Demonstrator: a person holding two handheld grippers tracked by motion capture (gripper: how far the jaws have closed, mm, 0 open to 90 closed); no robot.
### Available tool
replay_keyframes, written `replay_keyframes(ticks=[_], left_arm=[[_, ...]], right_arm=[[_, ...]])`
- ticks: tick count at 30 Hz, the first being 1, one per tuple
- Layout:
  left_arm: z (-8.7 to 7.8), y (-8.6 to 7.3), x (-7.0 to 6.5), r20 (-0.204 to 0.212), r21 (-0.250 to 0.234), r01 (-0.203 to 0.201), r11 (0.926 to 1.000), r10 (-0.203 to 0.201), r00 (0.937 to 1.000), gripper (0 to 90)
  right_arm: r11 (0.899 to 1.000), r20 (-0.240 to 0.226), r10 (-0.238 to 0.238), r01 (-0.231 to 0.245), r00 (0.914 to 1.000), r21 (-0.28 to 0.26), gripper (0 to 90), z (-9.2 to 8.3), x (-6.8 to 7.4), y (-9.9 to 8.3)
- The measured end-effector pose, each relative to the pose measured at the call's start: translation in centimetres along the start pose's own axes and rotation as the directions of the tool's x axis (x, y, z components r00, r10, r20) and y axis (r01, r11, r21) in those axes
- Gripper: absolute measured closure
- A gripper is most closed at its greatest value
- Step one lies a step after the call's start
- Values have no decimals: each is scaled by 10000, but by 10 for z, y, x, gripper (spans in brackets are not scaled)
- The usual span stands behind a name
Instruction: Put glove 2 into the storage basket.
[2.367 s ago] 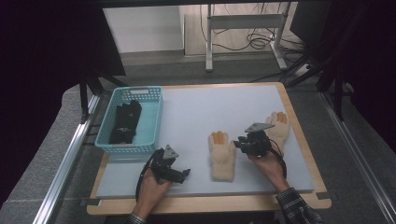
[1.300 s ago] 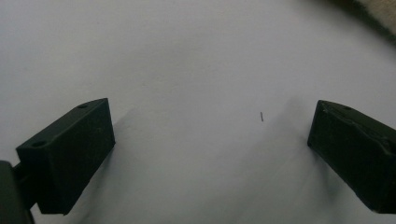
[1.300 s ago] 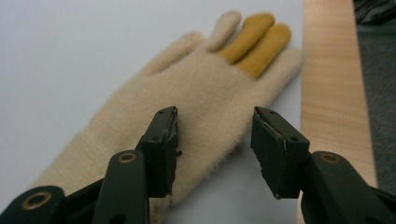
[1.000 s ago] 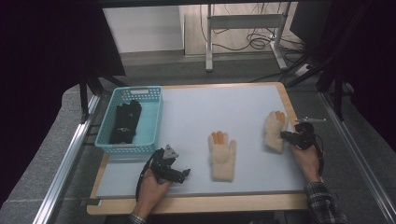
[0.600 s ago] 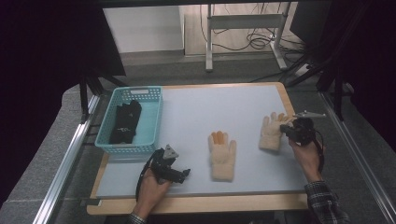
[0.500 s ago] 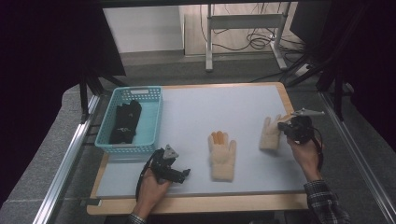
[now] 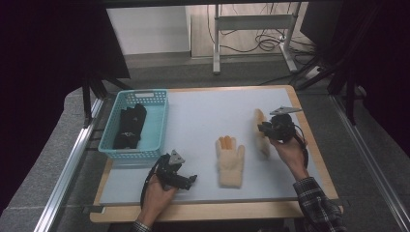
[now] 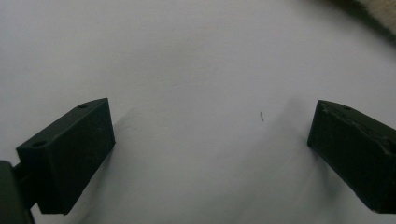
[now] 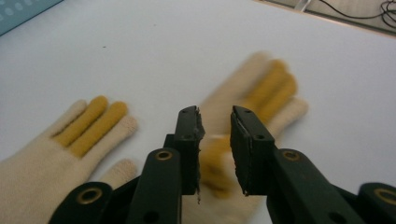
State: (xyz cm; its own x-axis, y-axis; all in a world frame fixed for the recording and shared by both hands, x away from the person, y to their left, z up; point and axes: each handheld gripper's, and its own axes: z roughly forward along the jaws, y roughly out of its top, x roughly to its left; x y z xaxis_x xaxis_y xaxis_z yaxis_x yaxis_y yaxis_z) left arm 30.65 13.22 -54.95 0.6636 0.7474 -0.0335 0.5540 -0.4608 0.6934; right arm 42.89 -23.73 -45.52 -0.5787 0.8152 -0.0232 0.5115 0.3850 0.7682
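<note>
High view: a white-topped table [image 7: 203, 111] with a wooden edge carries, at its left, a turquoise slotted plastic basket [image 7: 157, 126] holding a pair of black gloves [image 7: 128, 126]. A cream knitted glove with orange-yellow fingers [image 7: 229, 160] lies flat near the middle of the table, fingers pointing away from the person. A second cream glove of the same kind [image 7: 261, 131] is at the right, just in front of the right gripper [image 7: 265, 129], which the person's right hand [image 7: 289, 150] carries above the table surface. The left gripper [image 7: 189, 180] rests low near the front edge, to the left of the flat glove and apart from it, held by the left hand [image 7: 155, 192].

Right gripper view: the two black jaws stand a narrow gap apart, having just been opening. The second glove [image 9: 261, 100], blurred, shows between and beyond them. Whether the pads still press on its fabric cannot be told. The flat glove [image 9: 60, 135] lies at the left of this view, well clear of the jaws.

Left gripper view: the jaws stand wide apart over bare white tabletop [image 8: 187, 70], with nothing between them.
</note>
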Motion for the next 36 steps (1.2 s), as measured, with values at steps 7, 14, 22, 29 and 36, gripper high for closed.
replay_keyframes(ticks=[7, 14, 22, 29, 36], left_arm=[[0, 0, 0, 3, 2, 2, 10000, -2, 10000, 9], [0, 0, 0, 5, -17, 25, 10000, -25, 10000, 9], [0, 0, 0, 1, -23, 20, 10000, -20, 10000, 9], [0, 0, 0, 11, -31, 37, 10000, -37, 10000, 9], [0, 0, 0, 16, 1, -1, 10000, 1, 10000, 9]], right_arm=[[9997, -95, -92, 94, 9999, 238, 630, 7, -6, -2], [9992, -679, -111, 136, 9976, 375, 491, 23, -12, -21], [9838, -937, -1524, 1600, 9839, 805, 394, 54, 3, -28], [9845, -895, -1571, 1631, 9835, 644, 547, 60, -4, -35], [9907, -599, -1137, 1177, 9917, 679, 609, 45, 0, -28]])
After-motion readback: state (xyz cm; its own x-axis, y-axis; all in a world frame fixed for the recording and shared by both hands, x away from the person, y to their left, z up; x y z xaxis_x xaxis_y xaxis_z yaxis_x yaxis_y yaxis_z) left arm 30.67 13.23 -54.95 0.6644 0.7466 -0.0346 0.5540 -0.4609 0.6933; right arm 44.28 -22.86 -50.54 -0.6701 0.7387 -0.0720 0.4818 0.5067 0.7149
